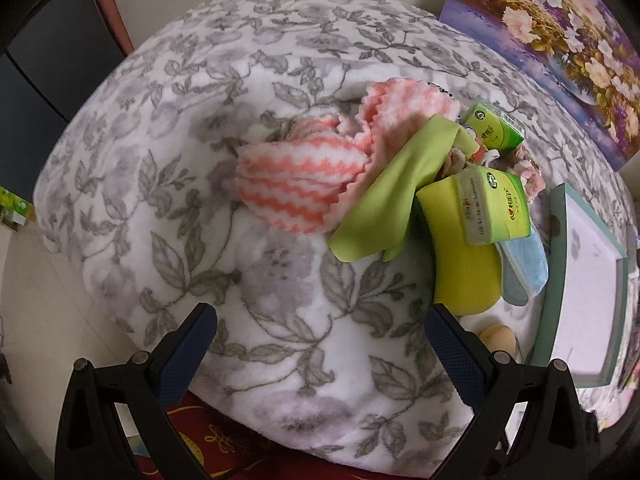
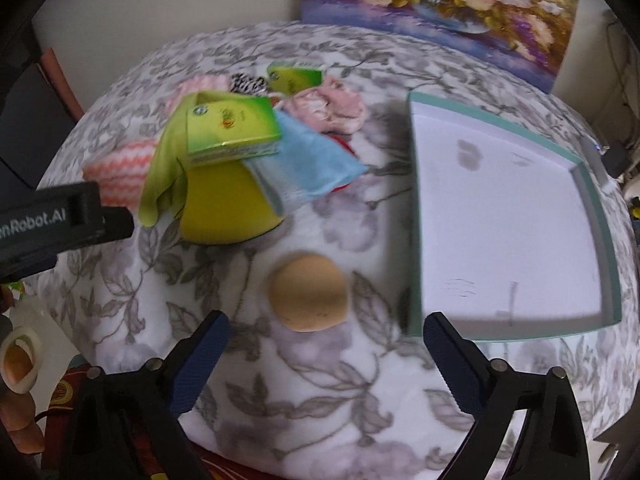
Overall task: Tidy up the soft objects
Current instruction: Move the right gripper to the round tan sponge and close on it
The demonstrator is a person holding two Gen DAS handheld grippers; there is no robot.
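On the blanket-covered table [image 2: 320,380], the box [image 2: 416,200] lies at the right of the right wrist frame. The round sponge [image 2: 307,296] sits just left of it. The heap of cloths [image 2: 224,168] lies upper left, a tissue pack [image 2: 232,128] on top.

Fleecy blanket [image 1: 280,280], fluffy striped cloth [image 1: 296,184]
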